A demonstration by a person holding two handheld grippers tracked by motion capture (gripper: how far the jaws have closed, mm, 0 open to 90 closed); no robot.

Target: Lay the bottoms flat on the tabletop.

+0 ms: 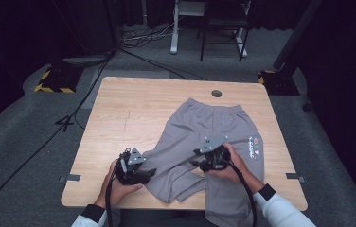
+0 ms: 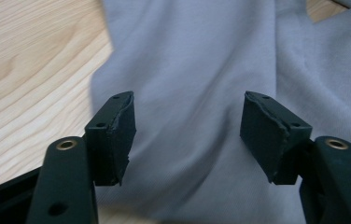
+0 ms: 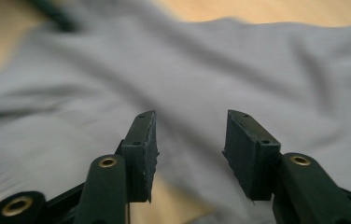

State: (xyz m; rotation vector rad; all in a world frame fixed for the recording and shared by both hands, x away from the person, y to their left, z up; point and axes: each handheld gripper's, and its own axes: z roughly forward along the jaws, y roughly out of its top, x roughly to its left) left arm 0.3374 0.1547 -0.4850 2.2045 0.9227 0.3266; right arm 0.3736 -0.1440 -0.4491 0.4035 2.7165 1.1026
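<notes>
— Hands nearest, in the high view? What did they hold?

— Left gripper [image 1: 148, 173] sat at the grey trousers' [image 1: 204, 137] near-left leg; right gripper [image 1: 196, 158] hovered over their middle on the wooden table [image 1: 119, 109].

— Left gripper view?

— Jaws wide, cloth beyond, nothing pinched.

— Right gripper view?

— Jaws parted, blurred fabric ahead, nothing held.

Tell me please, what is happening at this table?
A person works on grey sweatpants spread on a wooden table, with a gripper in each hand. The left gripper is at the bent leg near the front edge, jaws open with nothing pinched between them. The right gripper hovers over the other leg, also open. One leg hangs over the table's front edge.
</notes>
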